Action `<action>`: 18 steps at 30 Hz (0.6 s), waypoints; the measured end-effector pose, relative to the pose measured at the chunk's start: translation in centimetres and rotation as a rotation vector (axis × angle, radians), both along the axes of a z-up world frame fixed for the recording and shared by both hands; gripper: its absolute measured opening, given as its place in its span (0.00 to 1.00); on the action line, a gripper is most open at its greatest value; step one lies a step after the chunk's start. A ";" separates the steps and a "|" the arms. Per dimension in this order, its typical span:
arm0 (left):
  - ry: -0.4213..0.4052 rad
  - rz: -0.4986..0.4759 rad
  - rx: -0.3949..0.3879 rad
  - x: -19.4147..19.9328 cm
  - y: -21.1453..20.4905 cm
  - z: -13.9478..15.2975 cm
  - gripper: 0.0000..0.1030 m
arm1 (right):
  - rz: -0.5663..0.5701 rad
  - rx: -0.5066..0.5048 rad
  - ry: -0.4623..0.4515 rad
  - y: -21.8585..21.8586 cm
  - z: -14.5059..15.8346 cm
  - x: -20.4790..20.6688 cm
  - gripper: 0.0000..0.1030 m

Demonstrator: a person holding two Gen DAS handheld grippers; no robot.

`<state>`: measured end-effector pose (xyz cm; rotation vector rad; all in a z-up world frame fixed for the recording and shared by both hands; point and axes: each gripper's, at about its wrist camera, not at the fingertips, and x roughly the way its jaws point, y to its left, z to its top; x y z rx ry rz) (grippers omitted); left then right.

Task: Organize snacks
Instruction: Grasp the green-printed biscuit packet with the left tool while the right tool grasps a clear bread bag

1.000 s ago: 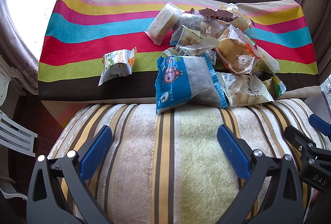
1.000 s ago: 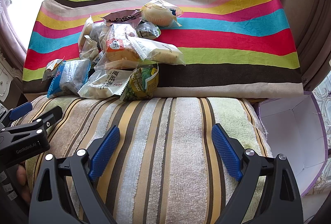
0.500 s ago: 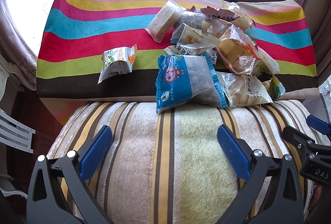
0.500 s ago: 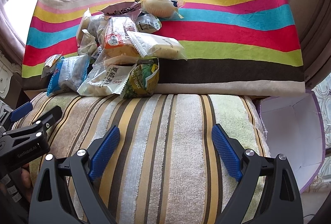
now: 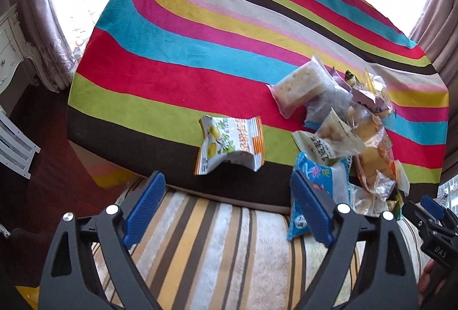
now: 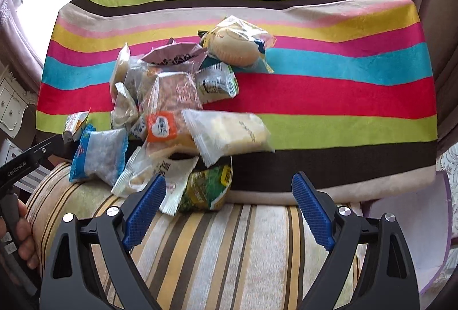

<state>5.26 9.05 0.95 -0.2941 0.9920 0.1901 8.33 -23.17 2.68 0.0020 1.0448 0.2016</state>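
Note:
A pile of snack packets point(image 5: 346, 126) lies on the rainbow-striped cloth point(image 5: 171, 52); it also shows in the right wrist view point(image 6: 177, 115). One white and orange packet point(image 5: 229, 145) lies apart, left of the pile. My left gripper point(image 5: 226, 207) is open and empty, just short of that lone packet, its right finger against a blue packet point(image 5: 323, 192). My right gripper point(image 6: 226, 207) is open and empty, close to a green packet point(image 6: 206, 189) and a white packet point(image 6: 226, 135) at the pile's near edge.
A beige striped towel point(image 6: 229, 247) covers the near surface under both grippers. A purple-edged white box point(image 6: 412, 229) stands at the right. White furniture point(image 5: 11, 52) and curtains stand at the left. The other gripper point(image 5: 435, 227) shows at the left view's right edge.
Both grippers have moved forward toward the snacks. The left one has swung left, so the lone packet now sits ahead of its fingers. Both stay open.

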 end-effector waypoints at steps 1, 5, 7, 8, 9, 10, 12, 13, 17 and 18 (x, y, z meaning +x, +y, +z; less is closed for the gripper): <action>0.004 0.002 0.000 0.3 0.1 -0.1 0.86 | -0.003 0.015 0.004 -0.2 -0.1 0.6 0.84; 0.027 -0.009 -0.006 2.2 0.3 -0.7 0.86 | 0.006 0.043 0.020 -0.6 -0.3 2.6 0.84; 0.041 -0.009 -0.004 3.0 0.4 -1.1 0.86 | 0.019 0.061 0.038 -0.7 -0.6 3.4 0.84; 0.048 -0.010 -0.003 3.4 0.4 -1.3 0.86 | 0.021 0.067 0.045 -0.8 -0.8 3.7 0.84; 0.055 -0.014 0.001 3.9 0.3 -1.4 0.85 | 0.019 0.072 0.051 -0.9 -1.0 4.1 0.84; 0.061 -0.018 0.005 4.2 0.2 -1.6 0.84 | 0.020 0.082 0.057 -1.1 -1.2 4.5 0.84; 0.078 -0.028 0.009 4.7 0.1 -2.0 0.76 | 0.034 0.116 0.077 -1.4 -1.7 5.3 0.84; 0.088 -0.033 0.008 5.0 0.1 -2.2 0.70 | 0.040 0.128 0.084 -1.5 -1.8 5.6 0.84; 0.122 -0.048 -0.002 5.4 0.0 -3.2 0.48 | 0.063 0.200 0.126 -2.1 -2.8 6.5 0.84; 0.121 -0.051 0.004 5.4 0.0 -3.1 0.46 | 0.067 0.231 0.142 -2.4 -3.1 6.6 0.84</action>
